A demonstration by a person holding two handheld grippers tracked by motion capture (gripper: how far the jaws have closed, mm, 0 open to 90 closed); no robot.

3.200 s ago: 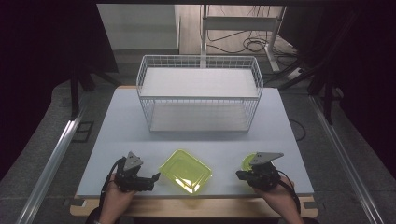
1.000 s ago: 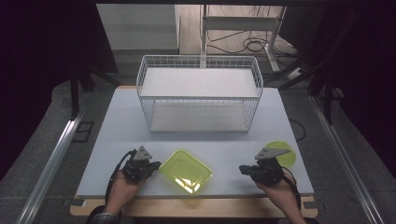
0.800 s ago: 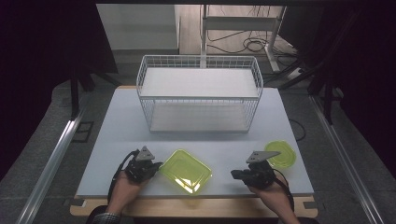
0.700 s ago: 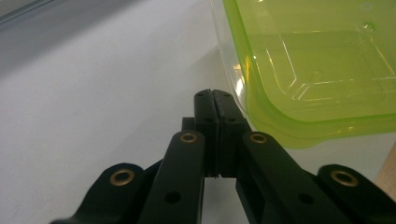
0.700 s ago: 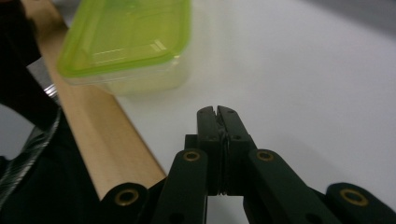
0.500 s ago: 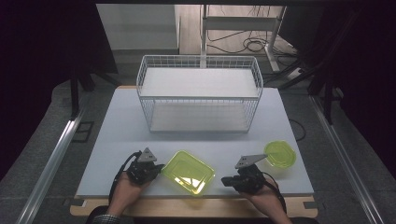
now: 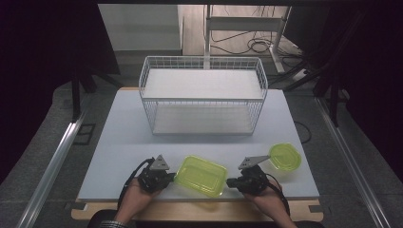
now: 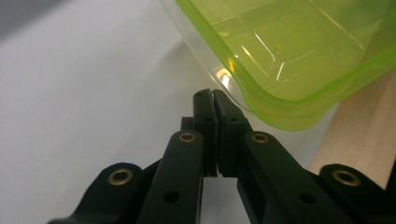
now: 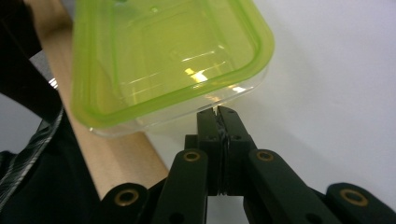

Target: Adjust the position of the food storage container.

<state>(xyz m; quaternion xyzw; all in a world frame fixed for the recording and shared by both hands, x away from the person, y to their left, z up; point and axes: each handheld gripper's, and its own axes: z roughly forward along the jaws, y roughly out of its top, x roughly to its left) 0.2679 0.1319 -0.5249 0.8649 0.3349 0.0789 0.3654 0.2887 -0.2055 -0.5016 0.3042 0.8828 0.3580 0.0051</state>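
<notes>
Green plastic tub (image 7: 200,175), empty, sits in front of the wire basket (image 7: 203,97), nudged rightward since earlier, now flanked closely by the left gripper (image 7: 167,176) and right gripper (image 7: 231,182), both closed on nothing.

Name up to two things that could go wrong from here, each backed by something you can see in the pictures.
1. The rectangular green container sits near the table's front edge; with the shut left gripper and shut right gripper at opposite ends of it, an uneven push might slide it off.
2. Shut jaw tips against smooth, sloped plastic walls could slip under or past them.
</notes>
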